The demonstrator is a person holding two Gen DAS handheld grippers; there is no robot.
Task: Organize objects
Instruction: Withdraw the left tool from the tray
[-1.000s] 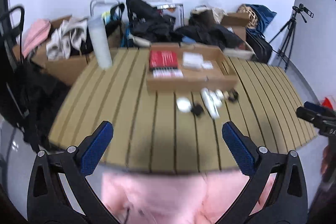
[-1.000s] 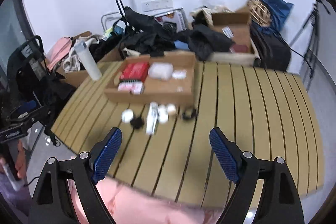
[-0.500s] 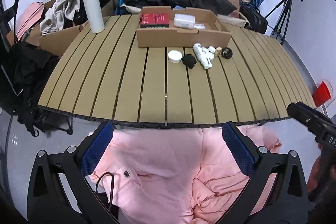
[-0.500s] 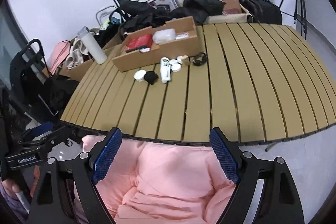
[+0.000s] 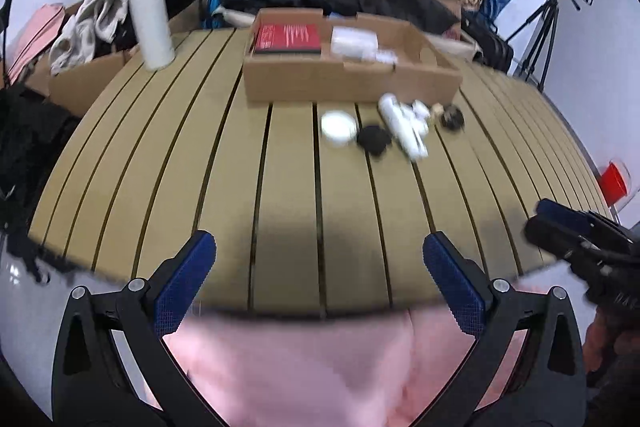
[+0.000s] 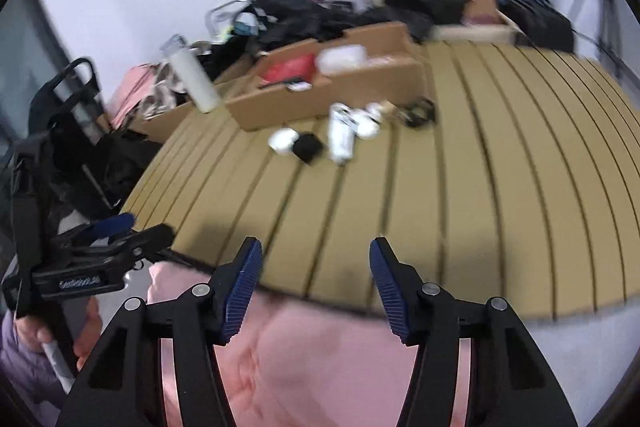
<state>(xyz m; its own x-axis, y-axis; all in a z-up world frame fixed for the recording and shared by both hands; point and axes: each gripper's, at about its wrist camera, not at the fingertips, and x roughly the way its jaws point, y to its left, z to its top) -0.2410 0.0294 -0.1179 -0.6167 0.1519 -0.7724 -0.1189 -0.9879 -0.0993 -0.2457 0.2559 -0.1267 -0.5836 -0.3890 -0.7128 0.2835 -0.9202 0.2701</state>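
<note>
A shallow cardboard box (image 5: 352, 79) (image 6: 332, 83) sits mid-table with a red book (image 5: 289, 38) and white packets (image 5: 354, 43) inside. In front of it lie a round white jar (image 5: 338, 127) (image 6: 282, 141), a black pouch (image 5: 373, 140) (image 6: 306, 147), a white tube (image 5: 402, 131) (image 6: 341, 135), small white items (image 6: 370, 121) and a black coil (image 5: 452, 116) (image 6: 418, 110). My left gripper (image 5: 320, 267) is open and empty over the table's near edge. My right gripper (image 6: 316, 275) is open and empty, also at the near edge, far from the objects.
The slatted wooden table (image 5: 240, 163) holds a tall white bottle (image 5: 149, 23) (image 6: 192, 79) at the back left. Bags, boxes and clothes crowd behind it. A tripod (image 5: 548, 23) stands at right. Pink clothing (image 5: 304, 367) lies below the near edge.
Both grippers have moved forward toward the table, so its near edge now lies under the fingers. The right gripper's jaws have narrowed. Nothing was picked up.
</note>
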